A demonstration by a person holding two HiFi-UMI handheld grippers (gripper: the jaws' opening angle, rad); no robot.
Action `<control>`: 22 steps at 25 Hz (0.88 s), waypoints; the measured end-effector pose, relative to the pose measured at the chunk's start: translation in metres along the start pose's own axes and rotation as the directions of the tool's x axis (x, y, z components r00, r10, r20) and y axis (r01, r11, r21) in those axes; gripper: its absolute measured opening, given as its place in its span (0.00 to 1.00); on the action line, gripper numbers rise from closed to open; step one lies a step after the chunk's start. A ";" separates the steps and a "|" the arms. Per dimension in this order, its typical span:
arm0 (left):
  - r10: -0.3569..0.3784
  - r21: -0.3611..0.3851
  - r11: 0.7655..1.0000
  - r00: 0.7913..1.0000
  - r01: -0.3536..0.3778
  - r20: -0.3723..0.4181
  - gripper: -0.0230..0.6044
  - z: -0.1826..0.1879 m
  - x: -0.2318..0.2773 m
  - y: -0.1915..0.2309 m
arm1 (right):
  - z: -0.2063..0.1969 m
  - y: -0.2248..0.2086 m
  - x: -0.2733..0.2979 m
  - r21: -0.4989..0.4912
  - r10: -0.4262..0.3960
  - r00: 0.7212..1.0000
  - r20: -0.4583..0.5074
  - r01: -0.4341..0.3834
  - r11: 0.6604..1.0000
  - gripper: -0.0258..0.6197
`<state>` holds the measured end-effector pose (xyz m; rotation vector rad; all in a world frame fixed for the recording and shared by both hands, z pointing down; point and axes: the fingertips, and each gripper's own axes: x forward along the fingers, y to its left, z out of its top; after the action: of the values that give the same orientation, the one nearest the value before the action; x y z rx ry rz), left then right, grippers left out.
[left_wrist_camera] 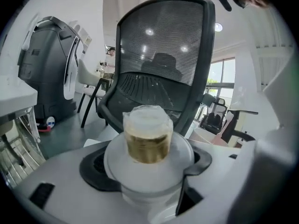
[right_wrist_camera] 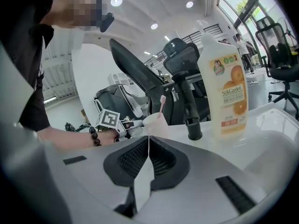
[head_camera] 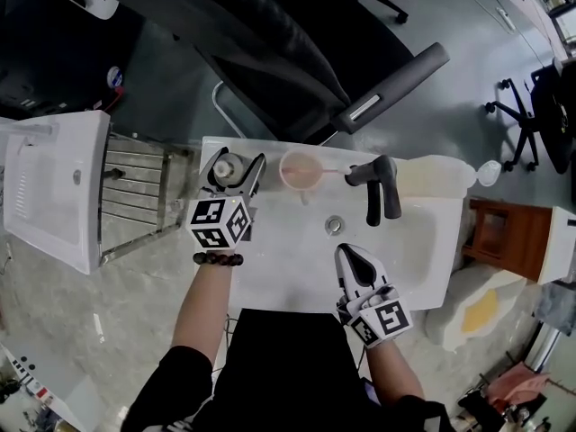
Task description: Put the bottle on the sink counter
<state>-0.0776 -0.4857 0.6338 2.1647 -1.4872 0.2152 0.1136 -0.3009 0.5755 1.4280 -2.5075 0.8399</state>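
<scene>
A small white bottle (head_camera: 225,165) with a gold band and a translucent cap (left_wrist_camera: 148,139) stands upright between the jaws of my left gripper (head_camera: 238,162), which is shut on its white shoulder (left_wrist_camera: 147,168). It is over the back left corner of the white sink counter (head_camera: 270,273). Whether its base touches the counter is hidden. My right gripper (head_camera: 349,255) hovers over the front of the basin, shut with nothing in it; in the right gripper view its jaws (right_wrist_camera: 148,142) meet in a thin line.
A pink cup with a toothbrush (head_camera: 300,169), a black faucet (head_camera: 378,187) and a tall orange-labelled bottle (right_wrist_camera: 226,85) line the back of the sink. The drain (head_camera: 334,226) lies mid-basin. An office chair (head_camera: 297,52) stands behind, a metal rack (head_camera: 135,196) to the left.
</scene>
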 end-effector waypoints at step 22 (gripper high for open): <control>0.191 0.222 0.959 0.980 -0.175 -0.049 0.60 -0.010 0.019 0.017 | 0.002 0.001 0.025 0.014 0.053 0.998 -0.033 -0.052 0.999 0.09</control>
<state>-0.0837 -0.5017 0.6549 2.1578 -1.6922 0.5356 0.0998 -0.3205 0.5827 1.3465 -2.5297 0.8833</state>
